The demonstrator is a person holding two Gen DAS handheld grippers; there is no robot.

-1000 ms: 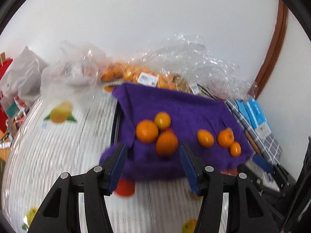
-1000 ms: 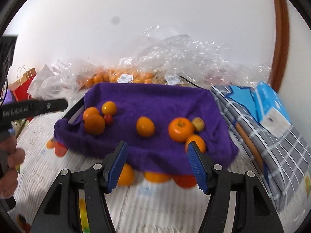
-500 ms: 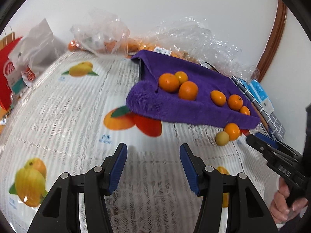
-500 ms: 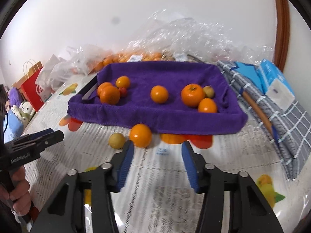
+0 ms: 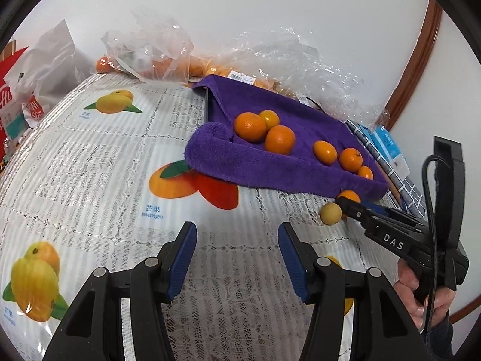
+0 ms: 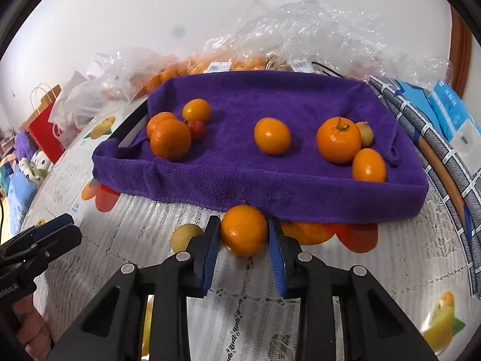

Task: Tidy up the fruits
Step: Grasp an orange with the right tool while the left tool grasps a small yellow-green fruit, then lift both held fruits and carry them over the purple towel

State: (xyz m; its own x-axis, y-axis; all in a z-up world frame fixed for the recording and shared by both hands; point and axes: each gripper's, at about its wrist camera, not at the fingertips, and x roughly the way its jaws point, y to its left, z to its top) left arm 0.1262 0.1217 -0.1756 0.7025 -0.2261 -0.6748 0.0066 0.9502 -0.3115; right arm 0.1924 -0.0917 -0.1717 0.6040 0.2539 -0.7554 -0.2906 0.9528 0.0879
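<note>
1. right gripper (image 6: 243, 234) closed on an orange (image 6: 244, 230), blue pads pressed on its left and right sides, low over the tablecloth (image 6: 390, 270).
2. held orange just near of the front edge of the purple towel (image 6: 270, 192), touching or almost touching that edge; cannot tell which.
3. pale yellow fruit (image 6: 185, 236) on the cloth just left of the right gripper's left finger.
4. on the towel, far of the held orange: a left cluster of oranges (image 6: 170, 140) with a small red fruit (image 6: 197, 129), one orange in the middle (image 6: 272, 135), a right group of a stemmed orange (image 6: 338, 140), a yellowish fruit (image 6: 365, 134) and a smaller orange (image 6: 368, 165).
5. left gripper (image 5: 237, 258) open, nothing between its pads, over bare lace tablecloth well left of the held orange.
6. from the left view, right gripper's tip beside the pale fruit (image 5: 330, 213), held orange (image 5: 348, 195) partly hidden behind the black finger.
7. hand (image 5: 427, 297) around the right gripper's handle at far right.
8. plastic bags (image 6: 300, 30) with more oranges far behind the towel, against the wall.
9. red paper bag (image 6: 48, 123) at far left; striped cloth (image 6: 421, 138) right of the towel.
</note>
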